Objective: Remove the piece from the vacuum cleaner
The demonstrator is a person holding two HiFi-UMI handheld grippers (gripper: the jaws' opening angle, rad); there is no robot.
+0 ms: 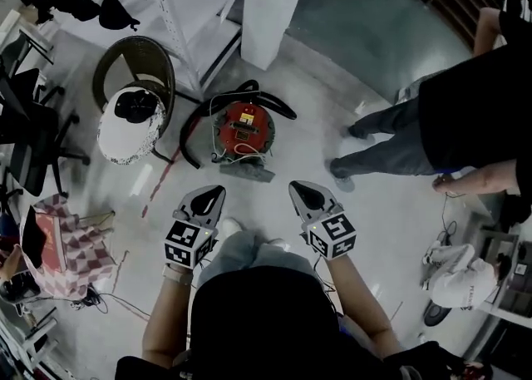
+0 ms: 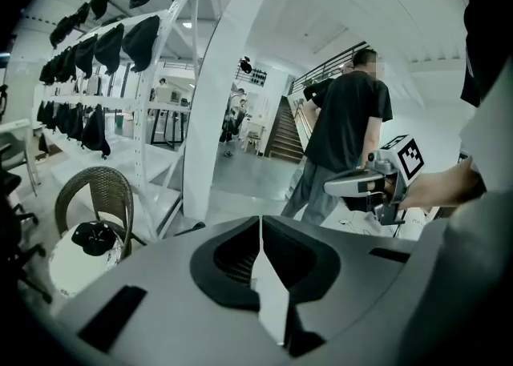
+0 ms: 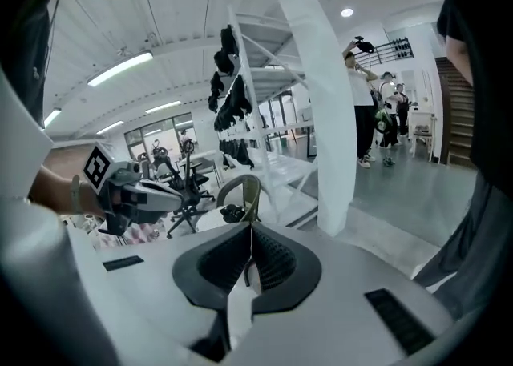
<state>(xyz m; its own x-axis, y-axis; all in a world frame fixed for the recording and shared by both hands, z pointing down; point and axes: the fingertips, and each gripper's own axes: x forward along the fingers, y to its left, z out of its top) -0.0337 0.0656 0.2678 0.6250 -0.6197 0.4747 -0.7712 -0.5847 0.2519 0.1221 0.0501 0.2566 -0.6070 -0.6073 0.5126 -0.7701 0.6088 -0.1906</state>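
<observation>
Both tongs pressed together, empty; round red vacuum cleaner [image 1: 243,125] ahead on the floor.
My left gripper [image 1: 218,192] and right gripper [image 1: 296,188] point at it from near my knees; it lies between them, slightly nearer the left. Its flat grey piece [image 1: 249,172] lies crosswise on the near side. How that attaches is too small to judge; neither gripper view shows it.

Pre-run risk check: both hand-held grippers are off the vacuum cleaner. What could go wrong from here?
1. The black hose curls round the red vacuum cleaner; pulling a piece could snag it or drag the body.
2. A bystander's shoe stands close on the cleaner's right, so a reach with the right hand-held gripper may crowd it.
3. Both that and the left hand-held gripper are shut and empty; they likely must open before any grasp.
</observation>
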